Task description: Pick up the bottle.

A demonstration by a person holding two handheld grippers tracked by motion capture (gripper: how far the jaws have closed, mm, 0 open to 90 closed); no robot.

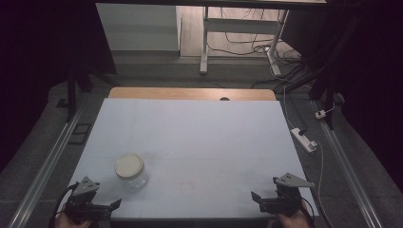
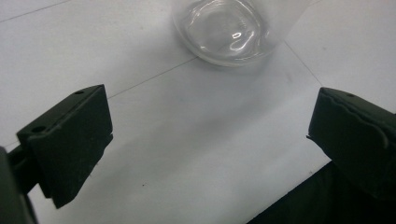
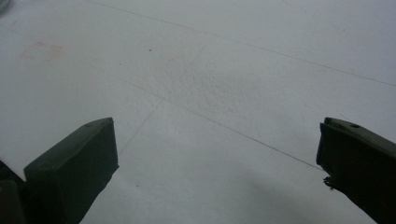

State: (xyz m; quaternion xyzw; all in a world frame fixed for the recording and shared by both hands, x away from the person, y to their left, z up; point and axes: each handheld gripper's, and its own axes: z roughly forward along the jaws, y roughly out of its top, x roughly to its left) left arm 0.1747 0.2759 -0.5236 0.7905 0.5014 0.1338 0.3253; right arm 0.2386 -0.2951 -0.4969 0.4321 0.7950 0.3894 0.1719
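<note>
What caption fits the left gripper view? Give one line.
Open left gripper faces the clear glass jar standing on the white table.

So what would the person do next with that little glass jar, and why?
Probably ease the left gripper forward toward the jar. Its jaws stand wide open with nothing between them, and the left gripper view shows the jar's clear base just ahead. The jar stands upright with its pale lid on. The right gripper, also open, sits far off at the table edge.
</note>
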